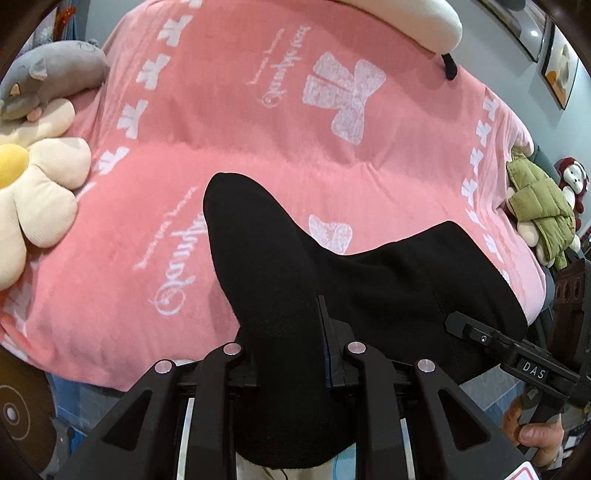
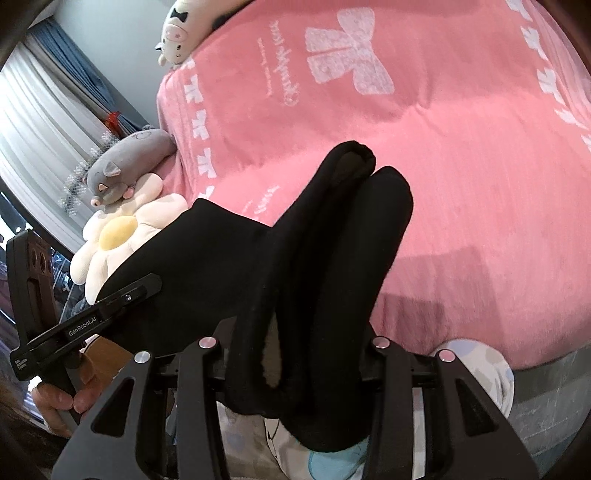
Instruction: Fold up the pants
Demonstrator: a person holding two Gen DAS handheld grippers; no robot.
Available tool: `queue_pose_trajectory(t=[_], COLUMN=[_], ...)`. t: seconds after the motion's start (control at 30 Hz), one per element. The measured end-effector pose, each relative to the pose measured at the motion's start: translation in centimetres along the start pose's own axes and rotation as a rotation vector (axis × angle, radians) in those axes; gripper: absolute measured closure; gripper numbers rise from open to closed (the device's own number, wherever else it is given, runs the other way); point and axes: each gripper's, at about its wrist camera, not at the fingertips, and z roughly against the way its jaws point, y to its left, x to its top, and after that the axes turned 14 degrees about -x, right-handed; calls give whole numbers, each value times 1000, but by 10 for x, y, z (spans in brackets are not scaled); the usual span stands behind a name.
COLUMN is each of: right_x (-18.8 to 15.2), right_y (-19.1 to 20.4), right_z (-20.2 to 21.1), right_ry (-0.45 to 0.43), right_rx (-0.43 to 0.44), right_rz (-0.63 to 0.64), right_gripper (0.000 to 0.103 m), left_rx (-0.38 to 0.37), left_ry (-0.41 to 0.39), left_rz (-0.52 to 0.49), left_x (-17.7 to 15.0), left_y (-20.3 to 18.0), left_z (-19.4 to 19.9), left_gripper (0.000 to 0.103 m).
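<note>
Black pants are held up over the near edge of a bed covered with a pink blanket. My left gripper is shut on one end of the pants; the cloth drapes over its fingers and hides the tips. My right gripper is shut on the other end of the pants, whose folded layers stretch out over the blanket. The right gripper also shows in the left wrist view, clamped on the cloth edge. The left gripper shows in the right wrist view, likewise on the cloth.
A flower cushion and a grey plush toy lie at the bed's left side. A plush in a green jacket sits at the right edge. A cow plush lies at the far end.
</note>
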Motion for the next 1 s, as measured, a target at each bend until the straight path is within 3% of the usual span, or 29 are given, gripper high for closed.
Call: queue_pose_trajectory(t=[0.3,0.53,1.0], right_x=[27,69,158], right_y=[15,23,16], right_z=[6,5,-37], right_ry=[-77,-159,-260], right_rx=[11,16,3], right_rz=[40,79,97], right_gripper=[63,63,63], left_rx=[15,17,25], left_ry=[-78,-134,-192], left_rz=[-42,-54,-119], left_x=[28,59,142], left_y=[-7,-3,7], left_z=[14,11,-37], left_gripper=[86,85,85])
